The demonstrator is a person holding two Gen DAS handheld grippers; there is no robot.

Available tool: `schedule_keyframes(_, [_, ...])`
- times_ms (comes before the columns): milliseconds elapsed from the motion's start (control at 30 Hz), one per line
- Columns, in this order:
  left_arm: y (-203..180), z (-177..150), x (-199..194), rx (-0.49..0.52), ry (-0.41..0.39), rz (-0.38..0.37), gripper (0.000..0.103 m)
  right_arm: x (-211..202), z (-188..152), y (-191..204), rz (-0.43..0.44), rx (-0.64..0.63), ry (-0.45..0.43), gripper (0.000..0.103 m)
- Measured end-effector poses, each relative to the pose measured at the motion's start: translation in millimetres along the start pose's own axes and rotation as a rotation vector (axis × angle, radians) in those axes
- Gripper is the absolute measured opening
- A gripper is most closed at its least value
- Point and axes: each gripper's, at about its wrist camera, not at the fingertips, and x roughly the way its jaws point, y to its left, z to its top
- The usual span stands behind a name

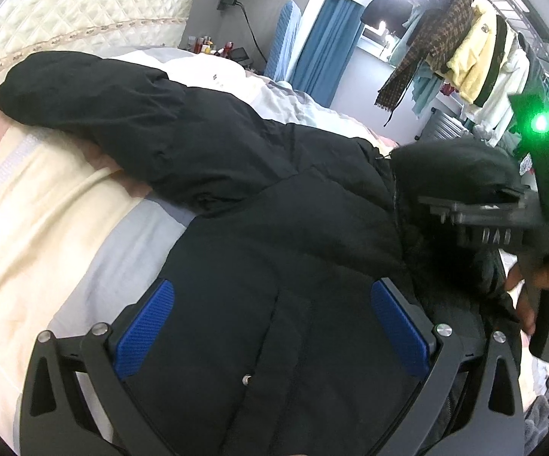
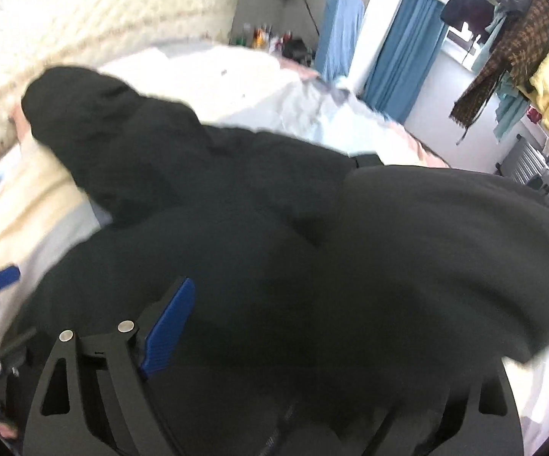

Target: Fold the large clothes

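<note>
Lying across the bed, a black jacket stretches 1 sleeve toward the quilted headboard. Left gripper: its 2 blue pads stand spread over the jacket's body, clamping nothing. Right gripper: only 1 pad shows in its own view, the other hidden under a raised fold of jacket, so its state cannot be told. A clothes rack stands at the far wall.
</note>
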Motion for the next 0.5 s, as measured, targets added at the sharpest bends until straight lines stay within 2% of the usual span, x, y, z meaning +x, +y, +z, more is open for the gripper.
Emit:
schedule_keyframes(67, [-2,0,-1,0.009,0.0,0.006,0.103,1,-13,5,-0.031,-0.02,-0.016,0.089])
schedule_keyframes(300, [2,-1,-9,0.016,-0.021,0.007,0.103,10,-51,8,-0.002,0.043,-0.112,0.089])
schedule_keyframes(500, [-15,-4,3,0.075,-0.003,-0.002,0.103,-6,-89,-20,0.015,0.15,-0.162,0.089])
